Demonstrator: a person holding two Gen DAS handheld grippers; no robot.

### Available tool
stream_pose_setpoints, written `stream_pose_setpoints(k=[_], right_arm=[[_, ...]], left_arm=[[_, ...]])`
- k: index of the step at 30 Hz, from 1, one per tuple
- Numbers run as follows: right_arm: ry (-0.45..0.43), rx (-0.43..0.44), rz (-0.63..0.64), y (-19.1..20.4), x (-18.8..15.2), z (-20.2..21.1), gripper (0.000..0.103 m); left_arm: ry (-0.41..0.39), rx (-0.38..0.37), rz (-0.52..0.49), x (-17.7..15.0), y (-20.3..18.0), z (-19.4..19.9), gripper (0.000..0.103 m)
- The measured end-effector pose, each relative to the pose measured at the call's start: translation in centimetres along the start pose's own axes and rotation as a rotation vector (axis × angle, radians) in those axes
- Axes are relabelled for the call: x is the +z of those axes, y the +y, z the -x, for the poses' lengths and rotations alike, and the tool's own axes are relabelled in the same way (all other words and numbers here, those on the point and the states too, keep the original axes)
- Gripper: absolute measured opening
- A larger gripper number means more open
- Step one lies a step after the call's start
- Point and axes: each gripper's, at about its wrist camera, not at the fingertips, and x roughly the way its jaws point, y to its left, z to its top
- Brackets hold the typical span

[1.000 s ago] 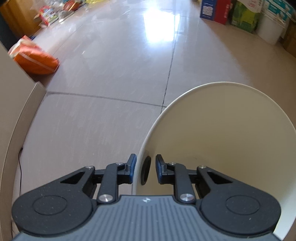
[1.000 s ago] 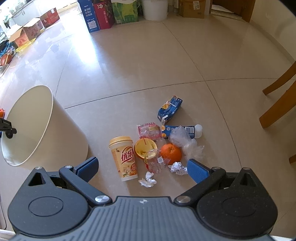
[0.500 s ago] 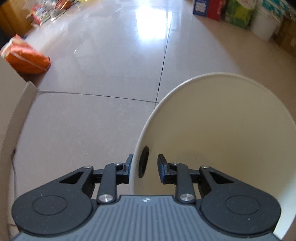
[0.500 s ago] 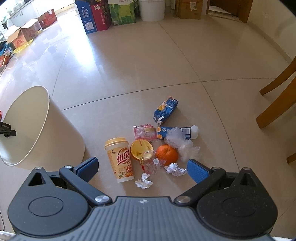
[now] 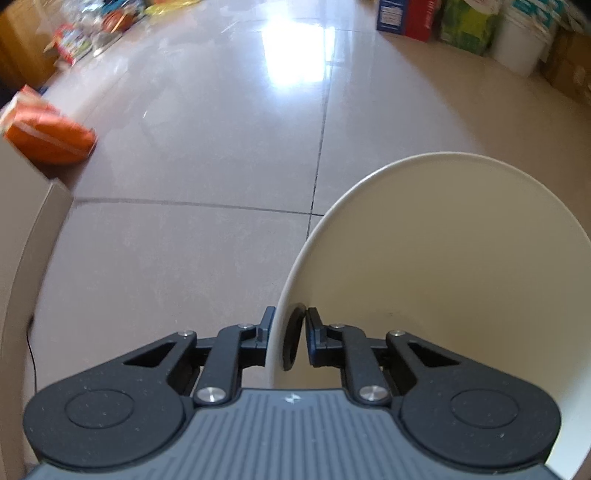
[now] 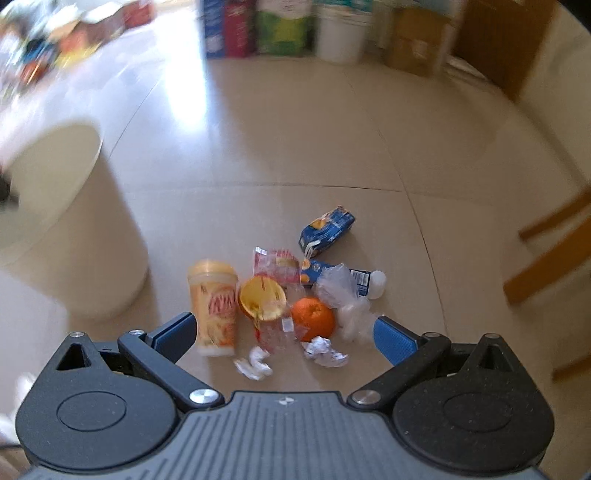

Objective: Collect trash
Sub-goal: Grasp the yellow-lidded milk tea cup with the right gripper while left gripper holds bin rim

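Observation:
A cream waste bin (image 5: 443, 277) leans on the tiled floor. My left gripper (image 5: 289, 328) straddles its rim, one pad outside the wall and one inside, and its jaws are closing on the rim. In the right wrist view the bin (image 6: 74, 221) stands at the left. My right gripper (image 6: 284, 334) hangs open just above a trash pile. The pile holds a milk tea cup (image 6: 214, 310), a yellow lid (image 6: 262, 297), an orange (image 6: 313, 319), a blue carton (image 6: 327, 230), a pink wrapper (image 6: 277, 264), clear plastic bags (image 6: 338, 284) and crumpled paper (image 6: 325, 352).
Wooden chair legs (image 6: 546, 258) stand right of the pile. Boxes (image 6: 236, 29) and a white bucket (image 6: 340, 33) line the far wall. An orange bag (image 5: 48, 140) lies at the far left, beside a beige furniture edge (image 5: 22, 240). Open floor lies beyond the bin.
My right gripper has dropped closer to the trash pile and rolled, and its view is now blurred. The left jaws widened a little, then narrowed onto the bin rim.

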Motion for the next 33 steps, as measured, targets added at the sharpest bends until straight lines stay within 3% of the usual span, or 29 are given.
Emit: stream_pose_setpoints(k=[3,6,11,17,20,25,33], right_arm=[[0.045,-0.022,0.092,1.3,-0.8,-2.0,0.103],[0.087,0.021,0.095,2.6,-1.1,-4.1,0.103],[0.048,0.076,0.083,5.8,-0.9,-7.7,0.103],[0.102,0.097,0.033,8.1,-0.9,-13.6,0.089],[0.102,0.089,0.000,8.6,-0.8,-15.0,0.087],[0.100,0.107,-0.061,8.4,0.2,-17.0,0.087],[0.099,0.088,-0.032,9.5,0.5,-20.7,0.078]], left_arm=[[-0.005,-0.032,-0.014,0.8,0.1,-0.3,0.015],[-0.026,-0.058,-0.064,1.7,0.0,-0.8,0.016],[-0.037,-0.085,-0.126,2.1,-1.2,-0.8,0.016],[0.007,-0.139,-0.138,2.1,0.4,-1.5,0.015],[0.019,-0.135,-0.143,2.6,0.4,-1.7,0.013],[0.051,-0.088,-0.257,2.4,-0.7,-1.7,0.013],[0.056,-0.134,-0.218,3.1,0.8,-1.6,0.013]])
